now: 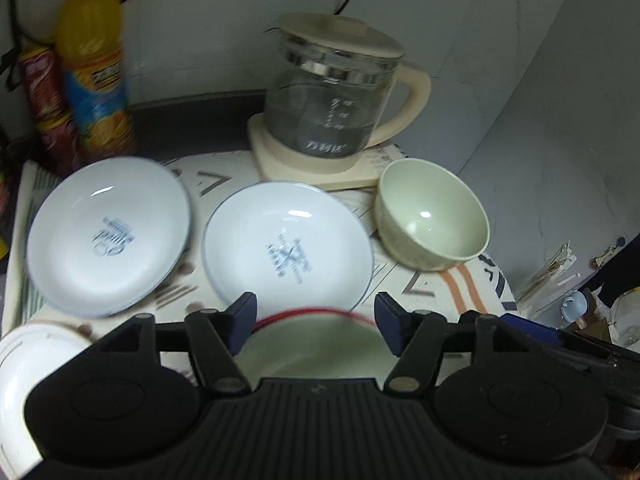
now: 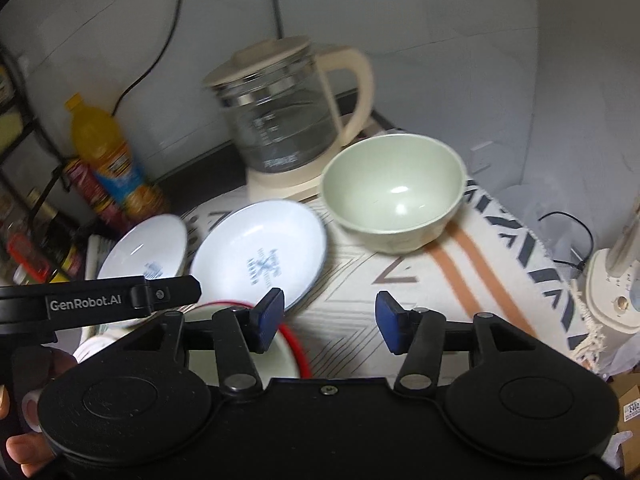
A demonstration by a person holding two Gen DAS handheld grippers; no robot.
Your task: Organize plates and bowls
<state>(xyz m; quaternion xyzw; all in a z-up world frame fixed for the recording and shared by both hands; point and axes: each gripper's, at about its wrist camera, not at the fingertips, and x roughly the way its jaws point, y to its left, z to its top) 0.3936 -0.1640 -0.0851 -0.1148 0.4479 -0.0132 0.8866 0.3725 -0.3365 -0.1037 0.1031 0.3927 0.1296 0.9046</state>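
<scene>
Two white plates with blue print lie on a patterned cloth, one at the left [image 1: 108, 236] [image 2: 146, 258] and one in the middle [image 1: 287, 246] [image 2: 260, 254]. A pale green bowl [image 1: 434, 216] [image 2: 394, 194] stands upright to their right. A red-rimmed bowl [image 1: 312, 344] [image 2: 240, 348] sits nearest, under my left gripper [image 1: 316, 326], which is open above its rim. My right gripper [image 2: 329, 322] is open over bare cloth, to the right of the red-rimmed bowl. A white dish [image 1: 24, 384] lies at the left edge.
A glass kettle [image 1: 334, 108] [image 2: 280, 120] on a cream base stands behind the dishes. An orange drink bottle [image 1: 94, 60] [image 2: 110, 160] and a red can [image 1: 48, 108] stand at the back left. The cloth's fringed edge [image 2: 576, 300] drops off at the right beside a white appliance [image 2: 616, 280].
</scene>
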